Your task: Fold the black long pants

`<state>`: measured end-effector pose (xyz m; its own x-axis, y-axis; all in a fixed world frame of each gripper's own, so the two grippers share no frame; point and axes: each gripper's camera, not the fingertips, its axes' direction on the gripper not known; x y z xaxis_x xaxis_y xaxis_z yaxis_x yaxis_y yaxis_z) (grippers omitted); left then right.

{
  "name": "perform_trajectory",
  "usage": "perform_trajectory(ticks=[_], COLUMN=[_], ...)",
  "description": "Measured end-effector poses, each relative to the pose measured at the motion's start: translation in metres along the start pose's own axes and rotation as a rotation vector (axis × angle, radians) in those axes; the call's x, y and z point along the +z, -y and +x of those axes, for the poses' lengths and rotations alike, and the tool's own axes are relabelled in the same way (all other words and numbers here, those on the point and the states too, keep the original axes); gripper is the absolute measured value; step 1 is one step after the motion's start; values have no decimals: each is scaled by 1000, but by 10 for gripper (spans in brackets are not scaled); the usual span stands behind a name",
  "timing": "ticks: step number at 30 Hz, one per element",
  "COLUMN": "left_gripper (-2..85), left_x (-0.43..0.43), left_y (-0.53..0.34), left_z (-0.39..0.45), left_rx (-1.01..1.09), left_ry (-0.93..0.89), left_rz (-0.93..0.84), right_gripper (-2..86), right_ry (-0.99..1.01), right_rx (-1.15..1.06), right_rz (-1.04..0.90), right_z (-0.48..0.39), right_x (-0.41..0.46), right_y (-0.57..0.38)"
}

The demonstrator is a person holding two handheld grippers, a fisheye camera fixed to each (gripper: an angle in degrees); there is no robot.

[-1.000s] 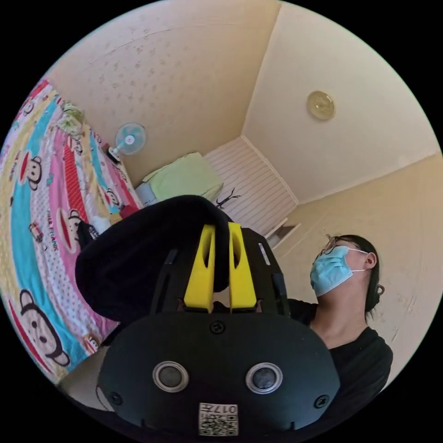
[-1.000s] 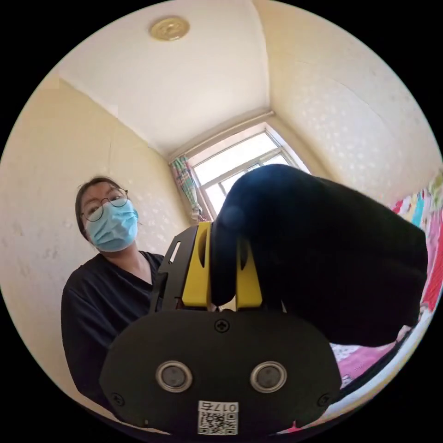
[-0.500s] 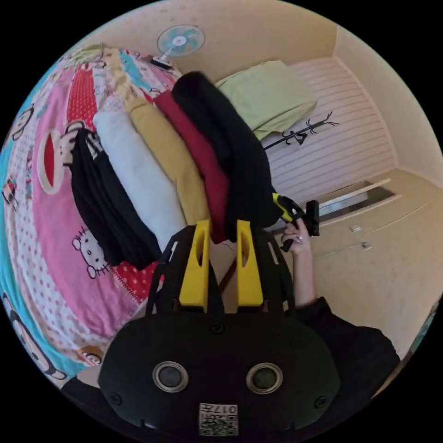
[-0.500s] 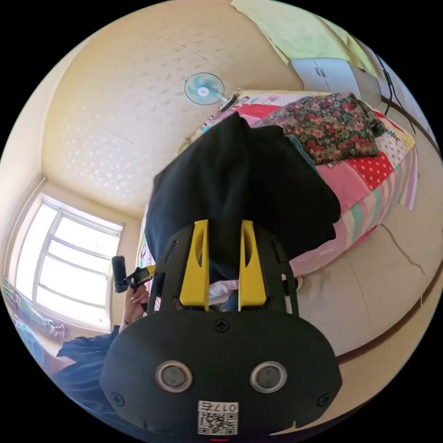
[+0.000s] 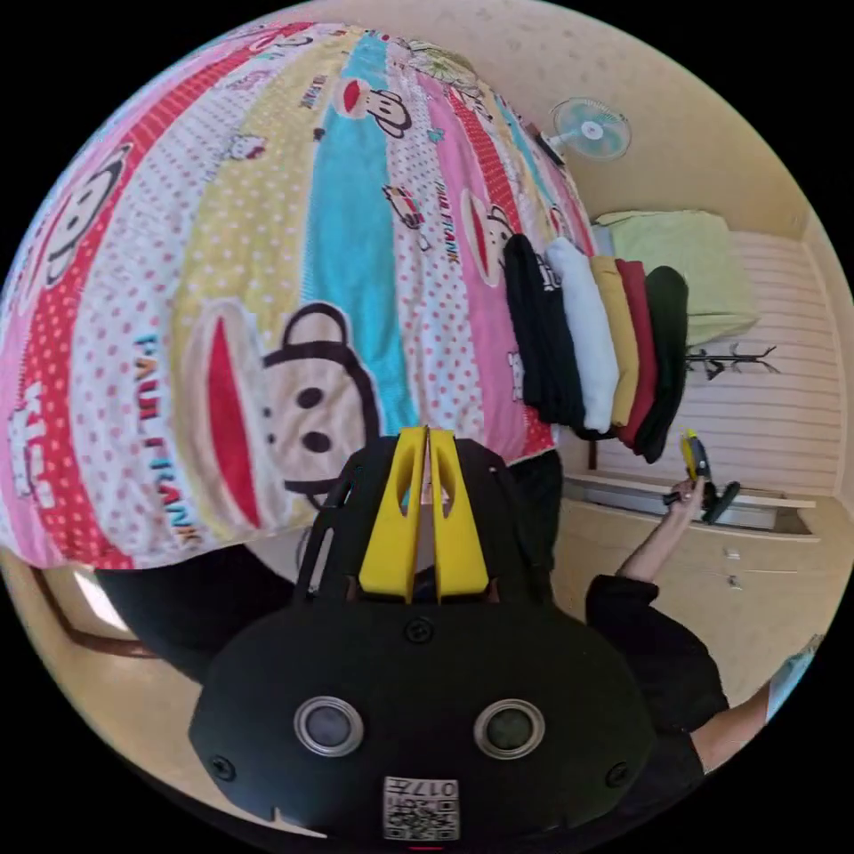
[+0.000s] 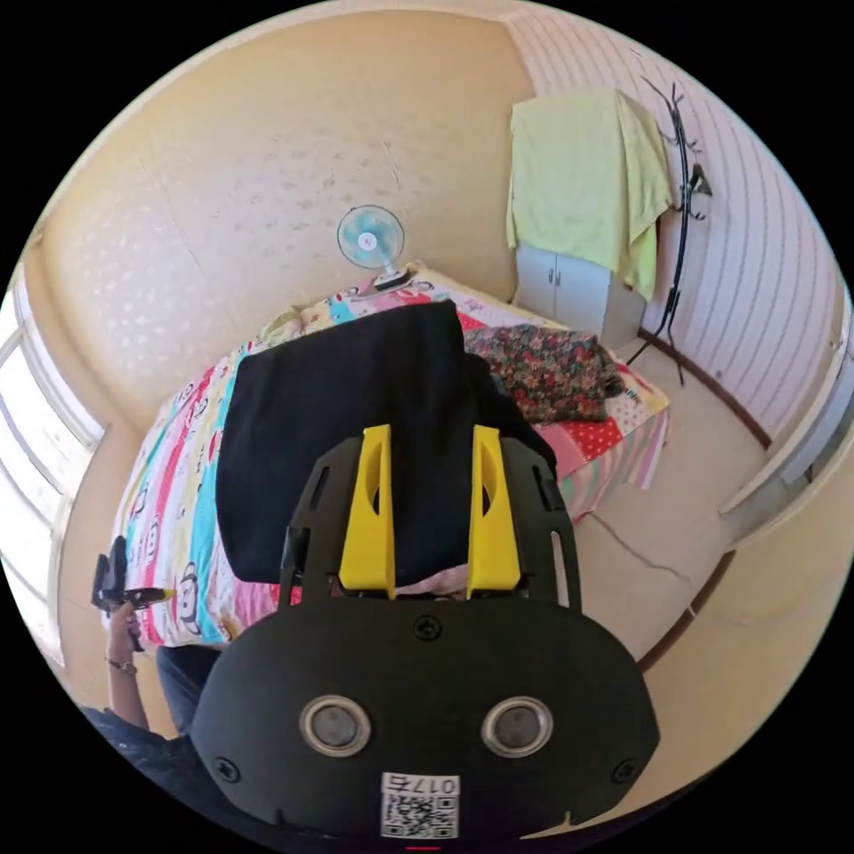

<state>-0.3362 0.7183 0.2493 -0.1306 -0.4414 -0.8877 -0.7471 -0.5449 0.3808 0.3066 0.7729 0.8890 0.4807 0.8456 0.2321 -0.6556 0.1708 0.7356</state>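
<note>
While both claws held black cloth a second ago, my left claw [image 5: 425, 436] now has its jaws together on nothing | right claw [image 6: 432, 436] apart over the black long pants [image 6: 347, 427], folded, probably topping the stack at the bed's [image 6: 191, 463] edge | fold looks done.

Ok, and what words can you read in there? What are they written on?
"PAUL FRANK": printed on the bedsheet, beside the big monkey face, and again further up the sheet.
Red letters at the bedsheet's left edge: cut off, unreadable.
White print on the folded black top: too small to read.
Sticker on the left gripper: too small to read surely.
</note>
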Motion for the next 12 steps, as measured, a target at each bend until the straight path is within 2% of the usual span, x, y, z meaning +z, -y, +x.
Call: perform_trajectory(ticks=[2, 4, 6, 8, 10, 12], left_gripper=[-7, -3, 10, 43, 62, 83], left_x=[-24, -36, -46, -50, -36, -7], left_y=[11, 22, 33, 54, 74, 93], left_z=[-12, -25, -40, -62, -80, -94], left_rx=[-19, -39, -57, -102, -145, -142], left_ry=[195, 258, 289, 373, 446, 482], left_rz=[-24, -60, -72, -86, -163, -260], right_gripper=[159, 159, 156, 151, 146, 144], right_ry=[30, 180, 366, 574, 659, 625], right_rx=[-106, -248, -397, -615, -754, -848], right_rz=[185, 256, 209, 22, -169, -351], right_z=[-83, -151, -226, -336, -424, -508], right_x=[-43, -61, -58, -19, 35, 104], right_y=[-7, -12, -12, -17, -30, -55])
